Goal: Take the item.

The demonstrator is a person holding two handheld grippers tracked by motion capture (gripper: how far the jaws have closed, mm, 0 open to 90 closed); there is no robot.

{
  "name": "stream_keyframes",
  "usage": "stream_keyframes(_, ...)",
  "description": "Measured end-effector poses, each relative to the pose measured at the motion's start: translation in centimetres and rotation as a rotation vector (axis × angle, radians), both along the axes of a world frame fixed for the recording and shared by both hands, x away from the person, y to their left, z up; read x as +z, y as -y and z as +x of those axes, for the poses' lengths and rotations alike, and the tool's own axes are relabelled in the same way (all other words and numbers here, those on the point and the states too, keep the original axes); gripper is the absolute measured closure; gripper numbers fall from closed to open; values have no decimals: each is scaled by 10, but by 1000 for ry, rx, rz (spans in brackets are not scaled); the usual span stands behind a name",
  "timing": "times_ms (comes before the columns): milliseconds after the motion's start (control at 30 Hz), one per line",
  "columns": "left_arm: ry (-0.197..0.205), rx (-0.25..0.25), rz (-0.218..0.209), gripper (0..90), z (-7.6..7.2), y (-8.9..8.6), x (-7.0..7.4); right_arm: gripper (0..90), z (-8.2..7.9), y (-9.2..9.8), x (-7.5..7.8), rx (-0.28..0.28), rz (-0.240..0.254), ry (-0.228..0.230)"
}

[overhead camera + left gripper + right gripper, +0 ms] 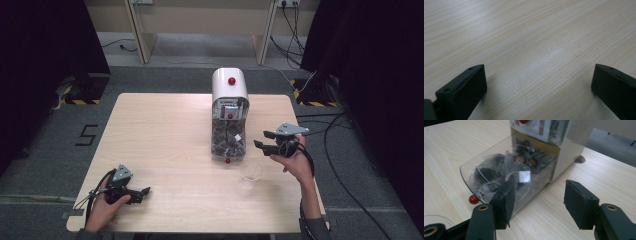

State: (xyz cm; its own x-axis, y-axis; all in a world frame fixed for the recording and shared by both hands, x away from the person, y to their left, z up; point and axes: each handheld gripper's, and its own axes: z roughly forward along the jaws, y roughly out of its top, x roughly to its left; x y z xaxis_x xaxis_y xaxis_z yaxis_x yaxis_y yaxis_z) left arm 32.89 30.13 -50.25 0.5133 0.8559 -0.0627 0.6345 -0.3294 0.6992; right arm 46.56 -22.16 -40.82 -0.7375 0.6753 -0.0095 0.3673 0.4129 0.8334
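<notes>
High view: right tongs (262,139) apart, empty, beside white clear-fronted tea-bag dispenser (229,120); left tongs (145,194) apart near counter's (165,130) front-left corner.

The high view looked forward and down over the whole counter (165,130). The left gripper view sat close above bare wood. The right gripper view faced the dispenser (524,167) nearby, centre frame in the high view.

left half: table (165,130) is lying wide open
middle: tea bag dispenser (229,120) is blocking
front right: plastic cup (250,174) is sitting in the way
</notes>
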Motion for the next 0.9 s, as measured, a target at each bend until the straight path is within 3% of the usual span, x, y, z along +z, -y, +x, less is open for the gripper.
stream_keyframes(500, 0, 0, 0, 0, 0, 0, 0, 489, 7, -22, -1, 97, 2, -13)
stream_keyframes(900, 0, 0, 0, 0, 0, 0, 0, 495, 23, -48, -10, 172, -34, -46)
